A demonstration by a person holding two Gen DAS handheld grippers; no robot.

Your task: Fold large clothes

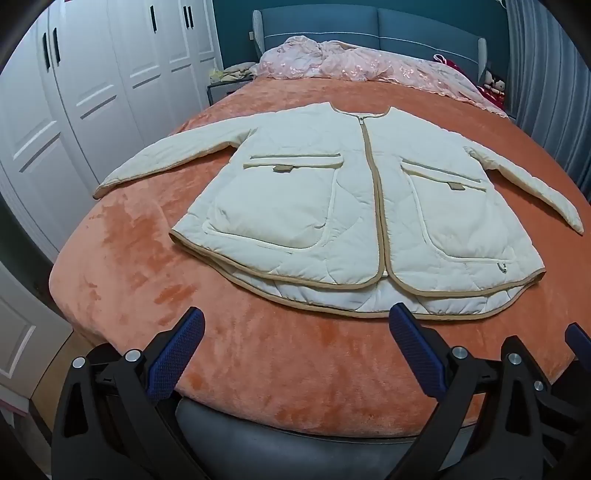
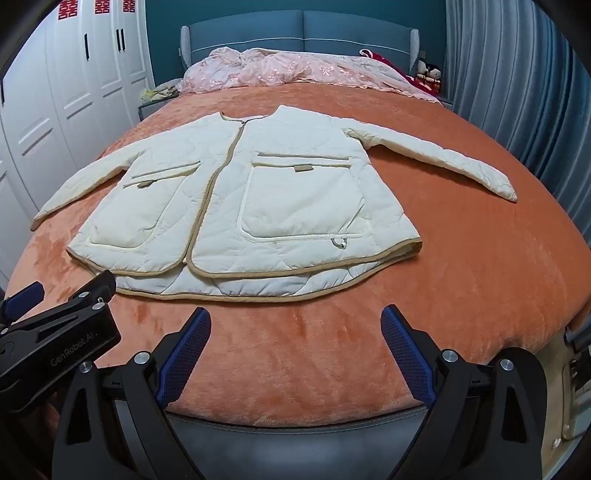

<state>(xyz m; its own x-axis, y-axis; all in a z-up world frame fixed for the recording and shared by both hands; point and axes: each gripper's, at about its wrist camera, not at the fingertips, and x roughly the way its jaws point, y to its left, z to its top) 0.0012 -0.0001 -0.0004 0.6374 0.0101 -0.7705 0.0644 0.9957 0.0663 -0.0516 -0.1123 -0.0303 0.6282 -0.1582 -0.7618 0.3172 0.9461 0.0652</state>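
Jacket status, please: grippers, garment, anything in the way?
Left gripper, right gripper: jaws open, empty, short of hem. Jacket flat on bed, zipped, sleeves spread. Nothing on it.

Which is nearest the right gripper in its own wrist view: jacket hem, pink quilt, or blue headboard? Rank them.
From the right gripper:
1. Jacket hem, just ahead on the orange blanket.
2. Pink quilt, at the bed's far end.
3. Blue headboard, behind the quilt.

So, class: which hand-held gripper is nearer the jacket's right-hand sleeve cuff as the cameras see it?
Right. The right hand-held gripper hovers nearer that cuff; the left hand-held gripper sits further left.
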